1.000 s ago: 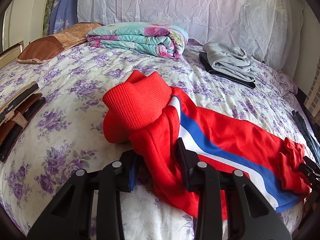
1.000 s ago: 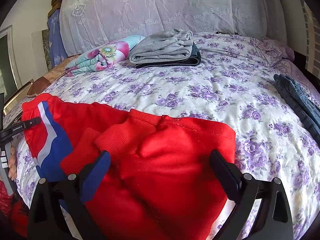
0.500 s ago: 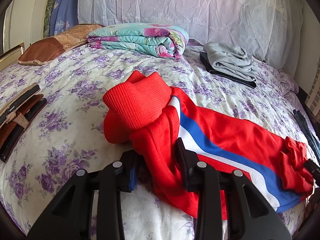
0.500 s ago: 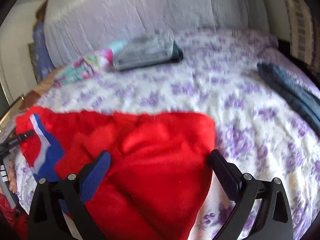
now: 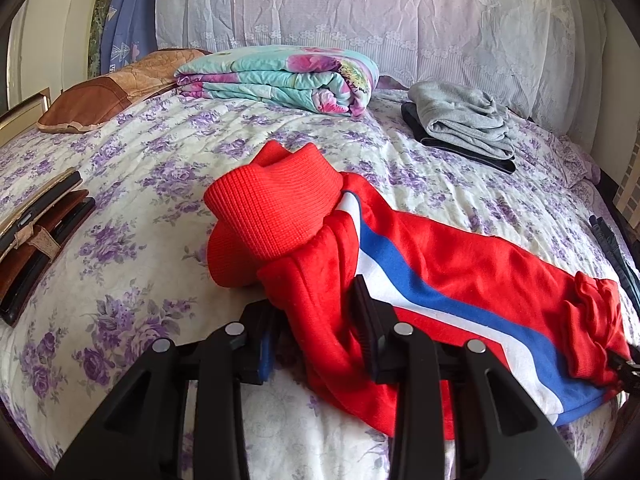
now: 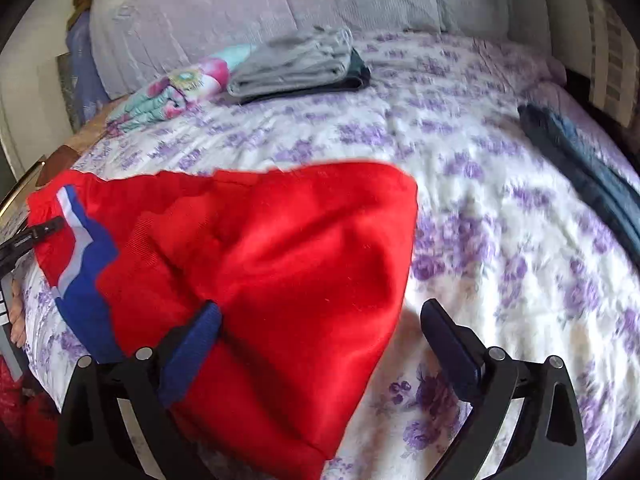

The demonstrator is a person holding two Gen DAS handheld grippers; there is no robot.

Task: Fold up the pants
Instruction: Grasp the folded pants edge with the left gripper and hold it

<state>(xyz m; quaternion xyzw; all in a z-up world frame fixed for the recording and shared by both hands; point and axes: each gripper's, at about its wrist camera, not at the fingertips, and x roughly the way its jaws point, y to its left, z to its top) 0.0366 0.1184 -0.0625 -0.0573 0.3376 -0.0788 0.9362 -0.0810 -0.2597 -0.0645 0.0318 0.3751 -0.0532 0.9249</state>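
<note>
**Meanwhile, red pants half-gathered on the bed**

Across the near part of the bed (image 5: 168, 152), with its purple-flowered cover, lie the red pants (image 5: 460, 264), a blue and white stripe running along the leg. In the left wrist view the left tongs (image 5: 316, 316) are clenched on a bunched fold of the red cloth near the ribbed cuff (image 5: 276, 208), which stands up in a hump. In the right wrist view the right tongs (image 6: 320, 328) stand wide apart and released: the left finger lies on the red cloth, the right finger is beside the cloth's edge over bare bedcover, and nothing is pinched. That view is blurred. Further back lie a folded floral quilt (image 5: 288, 76) and a folded grey garment (image 5: 460, 120) on top of a dark one. A dark blue garment (image 6: 580, 168) lies at the bed's right side.
</note>
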